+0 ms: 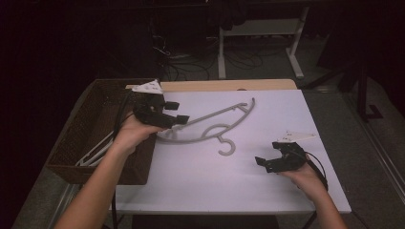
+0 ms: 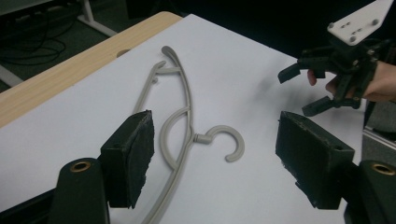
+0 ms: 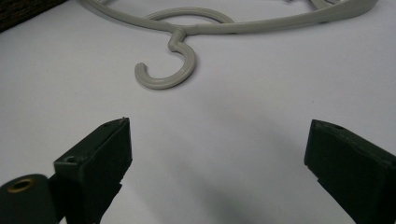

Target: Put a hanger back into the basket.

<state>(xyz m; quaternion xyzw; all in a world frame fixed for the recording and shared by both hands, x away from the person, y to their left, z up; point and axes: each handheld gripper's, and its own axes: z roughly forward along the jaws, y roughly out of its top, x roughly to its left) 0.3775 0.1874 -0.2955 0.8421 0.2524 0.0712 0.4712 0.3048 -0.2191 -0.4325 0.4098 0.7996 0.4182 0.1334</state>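
Your forearms entered nearest the camera. At left, the wicker basket (image 1: 102,131) held white hangers (image 1: 95,151); your left gripper (image 1: 175,112), jaws wide apart and empty, hovered over the near end of the grey hanger (image 1: 210,123). That hanger lay flat on the white table (image 1: 215,181), hook toward you. It looked light, stiff and smooth, probably slippery; the straight arm seemed the surest hold. At right, your right gripper (image 1: 263,163) was likewise spread, holding nothing.

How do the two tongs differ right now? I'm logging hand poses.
The left tongs hover over one end of the grey hanger, beside the basket; the right tongs sit apart from it, near the hook. The left points right, the right points left. Both are open and empty.
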